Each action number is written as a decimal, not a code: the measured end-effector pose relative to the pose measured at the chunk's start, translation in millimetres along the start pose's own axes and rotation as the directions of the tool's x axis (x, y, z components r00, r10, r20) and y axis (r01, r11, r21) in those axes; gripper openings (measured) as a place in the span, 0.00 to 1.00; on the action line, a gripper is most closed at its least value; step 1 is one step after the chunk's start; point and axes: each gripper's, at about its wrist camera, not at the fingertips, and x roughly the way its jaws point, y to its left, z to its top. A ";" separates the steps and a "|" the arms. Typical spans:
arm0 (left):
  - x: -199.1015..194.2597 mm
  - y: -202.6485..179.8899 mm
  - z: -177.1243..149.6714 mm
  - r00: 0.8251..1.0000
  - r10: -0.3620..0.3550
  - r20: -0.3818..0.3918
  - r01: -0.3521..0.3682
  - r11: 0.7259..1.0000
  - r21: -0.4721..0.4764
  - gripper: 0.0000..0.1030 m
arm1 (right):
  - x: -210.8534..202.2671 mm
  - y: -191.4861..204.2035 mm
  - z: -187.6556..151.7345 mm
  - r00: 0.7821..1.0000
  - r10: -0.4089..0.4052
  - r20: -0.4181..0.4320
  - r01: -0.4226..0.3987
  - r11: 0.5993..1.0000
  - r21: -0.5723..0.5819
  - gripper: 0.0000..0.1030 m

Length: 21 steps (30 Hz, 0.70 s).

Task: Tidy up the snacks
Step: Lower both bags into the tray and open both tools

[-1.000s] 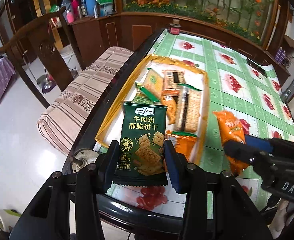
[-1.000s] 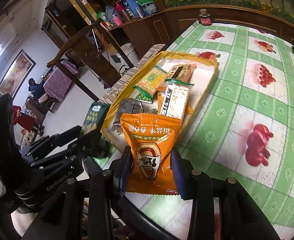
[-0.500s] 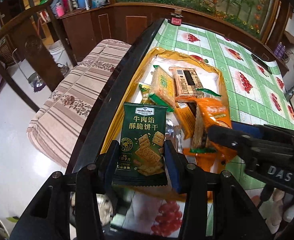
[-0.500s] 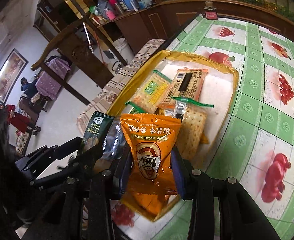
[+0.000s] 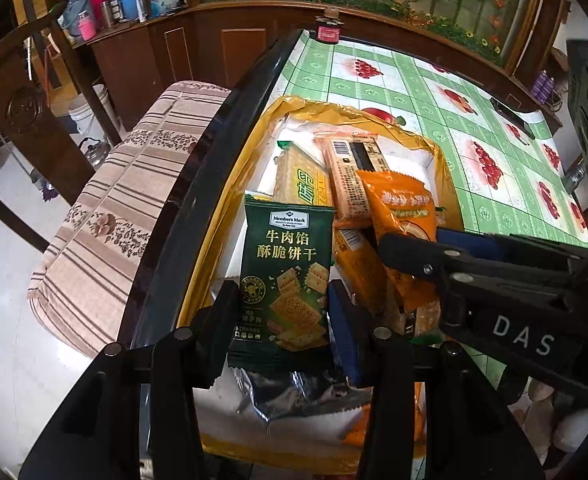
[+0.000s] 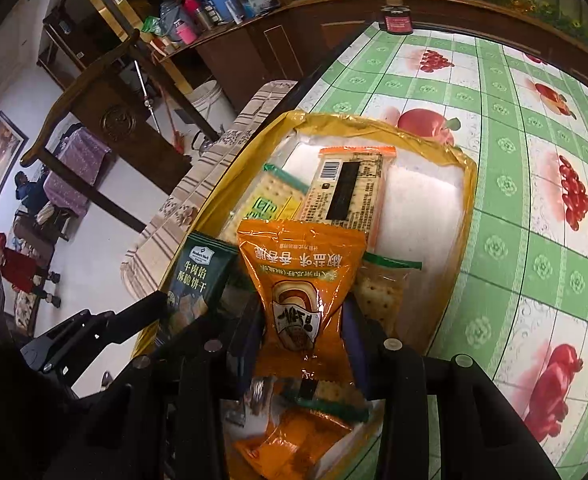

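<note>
Both packets are over the tray; the step in hand looks like the drop.

Your left gripper [image 5: 280, 312] is clenched on the dark green cracker packet [image 5: 286, 276], gripped at its lower half, top edge standing upright ahead of the fingers. Your right gripper [image 6: 300, 340] is clamped on the orange snack pouch [image 6: 300, 284], pinched at its waist, with the label upside down to the camera. The two tools sit close side by side, the right one just to the right of the left.

Beyond and below both sets of fingers lies the yellow-rimmed tray [image 6: 464, 184], already holding a barcode-labelled cracker pack [image 6: 348, 190] and a yellow-green cracker pack [image 5: 300, 184]. A silver foil wrapper [image 5: 294, 396] lies directly under the left fingers.

Advice:
- Bare white floor shows ahead and to the right of the right gripper; aim the orange pouch there.
- Tip the green packet flat before letting go, so it does not lean on the stack.
- Release one at a time, since the tools are crowded.
- Keep clear of the tray's rim nearest you.
</note>
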 end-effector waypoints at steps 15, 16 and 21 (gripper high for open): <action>7.2 3.7 7.1 0.999 -0.035 -0.002 0.035 0.999 0.014 0.43 | 1.7 4.9 5.5 0.999 -0.031 0.011 0.031 0.999 0.013 0.38; 6.4 4.2 6.2 0.999 -0.037 -0.003 0.037 0.999 0.010 0.43 | 1.3 5.2 3.9 1.000 -0.029 0.009 0.029 0.999 0.015 0.38; 1.2 4.8 -0.2 1.000 -0.028 -0.007 0.028 1.000 -0.007 0.45 | 0.6 4.7 -7.2 1.000 -0.010 -0.006 0.010 1.000 0.025 0.41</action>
